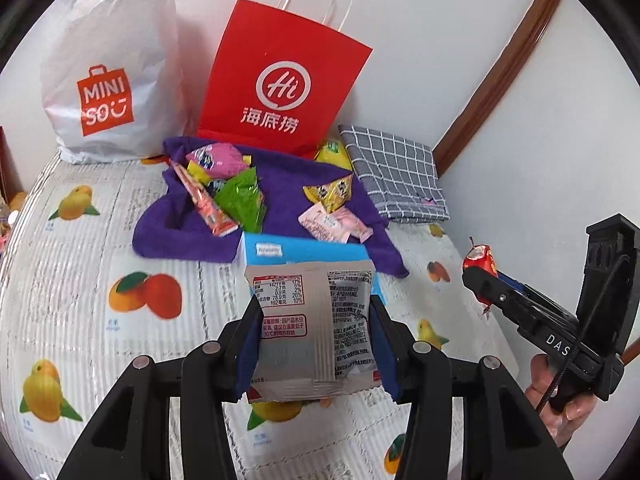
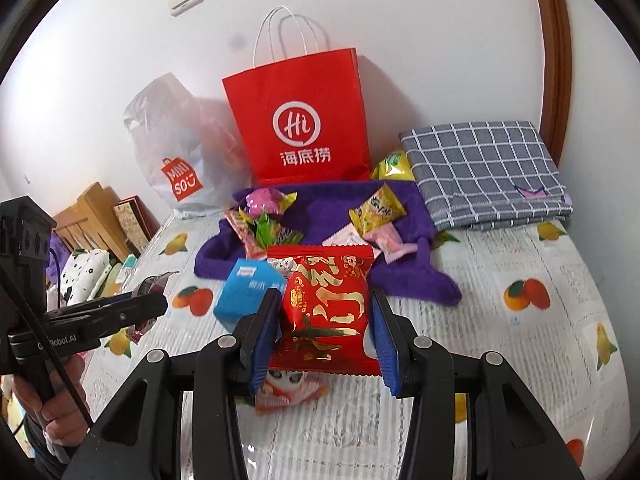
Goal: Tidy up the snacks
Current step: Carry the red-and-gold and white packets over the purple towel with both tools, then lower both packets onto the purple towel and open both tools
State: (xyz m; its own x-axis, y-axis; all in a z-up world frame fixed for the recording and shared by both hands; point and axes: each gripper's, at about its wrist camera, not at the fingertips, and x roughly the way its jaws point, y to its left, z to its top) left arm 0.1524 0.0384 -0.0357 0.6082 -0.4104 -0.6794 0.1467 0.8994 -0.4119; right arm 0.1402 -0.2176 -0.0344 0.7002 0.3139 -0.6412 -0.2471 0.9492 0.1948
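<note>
Two bags stand against the wall at the back of the bed [image 1: 80, 280]: a white bag [image 1: 108, 80] on the left and a red bag [image 1: 280, 76] with white handles just beside it. Fruit-print sheeting covers the bed. Right of the red bag lies a folded grey checked cloth [image 1: 396, 172]. In front of the red bag a purple cloth [image 1: 276, 188] is spread, carrying loose snacks: a pink packet [image 1: 216, 158], a green wrapper [image 1: 242, 196], a long red stick pack [image 1: 204, 204], a yellow packet [image 1: 330, 192] and a pale pink packet [image 1: 332, 222]. A further yellow packet [image 1: 332, 154] sits at the red bag's right foot. At the cloth's near edge rests a blue box [image 1: 280, 250].

Left tool [image 1: 316, 340]: closed on a grey packet [image 1: 312, 320], label side showing, held above the bed just in front of the blue box.

Right tool [image 2: 326, 320]: closed on a red packet [image 2: 328, 304] with gold print, held upright above the bed, near the blue box. Beneath it on the bed lies an orange-and-white packet [image 2: 288, 390].
</note>
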